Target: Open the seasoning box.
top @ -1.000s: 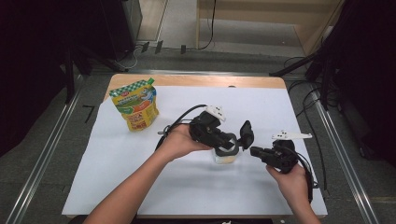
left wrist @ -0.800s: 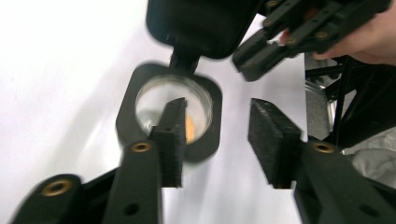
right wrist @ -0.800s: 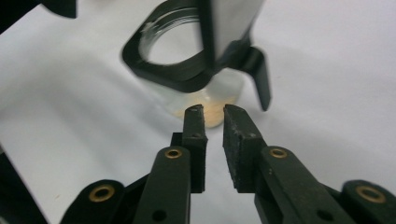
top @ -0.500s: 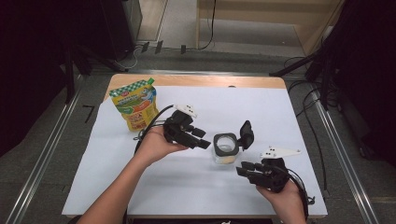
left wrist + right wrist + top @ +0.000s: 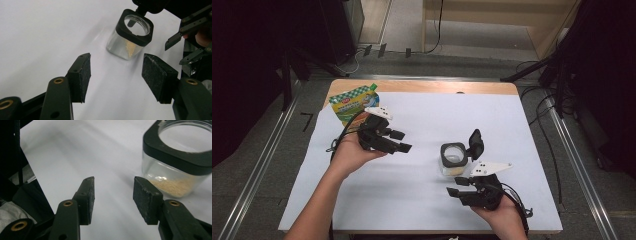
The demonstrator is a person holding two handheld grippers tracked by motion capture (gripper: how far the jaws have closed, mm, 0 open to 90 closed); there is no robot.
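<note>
Jar (image 5: 453,159) stood on the white-covered counter (image 5: 422,200), lid (image 5: 475,144) flipped up, untouched.
Jar right of centre; pale granules lay in its bottom. Left gripper (image 5: 402,141) was held well left of the jar, jaws apart and just been opening, nothing between them. Right gripper (image 5: 455,187) was held just in front of the jar on the person's side, jaws also apart, just been opening, nothing between them. Green-and-yellow pouch (image 5: 351,101) lay at the counter's far left corner, behind the left gripper.
</note>
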